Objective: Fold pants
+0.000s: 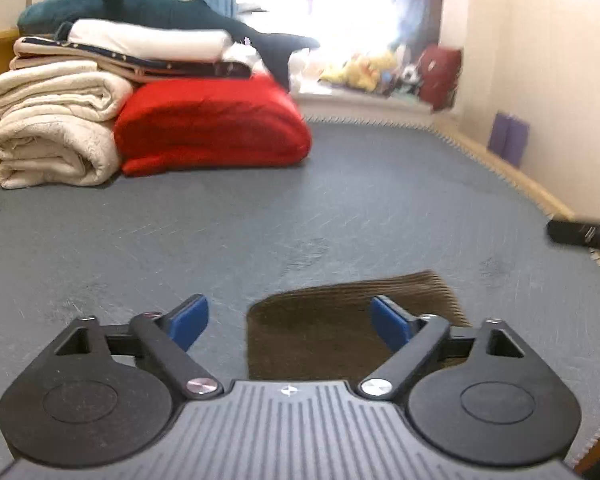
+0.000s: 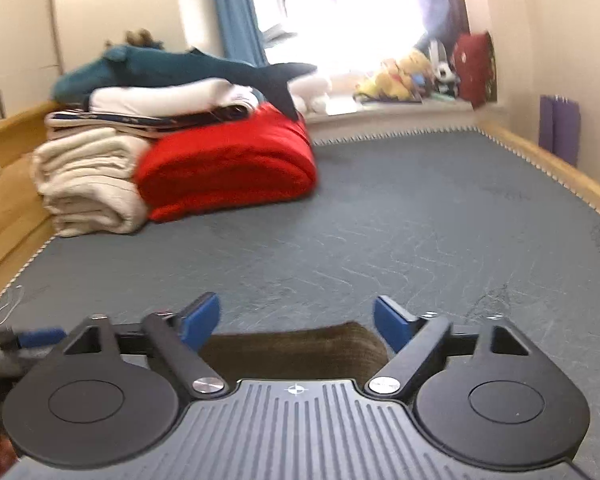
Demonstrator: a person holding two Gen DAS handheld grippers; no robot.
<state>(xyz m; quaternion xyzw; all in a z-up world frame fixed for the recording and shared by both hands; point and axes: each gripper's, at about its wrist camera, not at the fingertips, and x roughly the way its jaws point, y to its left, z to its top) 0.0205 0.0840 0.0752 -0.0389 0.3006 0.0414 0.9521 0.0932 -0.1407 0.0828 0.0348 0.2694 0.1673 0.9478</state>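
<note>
Closest to me, my left gripper [image 1: 288, 316] hangs with its blue pads [image 1: 190, 320] spread wide apart, nothing between them. Just past and partly under its right finger lie the brown pants [image 1: 340, 320], a folded ribbed bundle flat on the grey mat [image 1: 260, 220]; the cloth sits toward the right half of the gap, and the left pad has only mat beneath it.

My right gripper [image 2: 296, 318] is likewise released, its pads [image 2: 390, 326] well apart. From this camera the pants [image 2: 292, 350] show as a low brown hump directly ahead of the body, between the two fingers and below them (whether the pads touch the cloth I cannot tell). At the left edge of this view a blurred bit of the other gripper [image 2: 28, 340] shows beside me; in the left camera a dark piece of the right gripper [image 1: 584, 234] pokes in from the right edge.

Beyond the pants the mat runs bare and scuffed to its fringed border. Farther on, toward the left, stands a stack of bedding: a rolled cream blanket [image 1: 52, 136] touching a red folded blanket [image 1: 212, 128], with white and dark-trimmed linens [image 1: 140, 48] on top and a teal plush shark [image 1: 160, 8] lying across them. Farthest off, a bright window with blue curtains [image 2: 236, 12], a sill crowded with soft toys [image 2: 400, 76], and a purple item [image 2: 558, 128] against the right wall.
</note>
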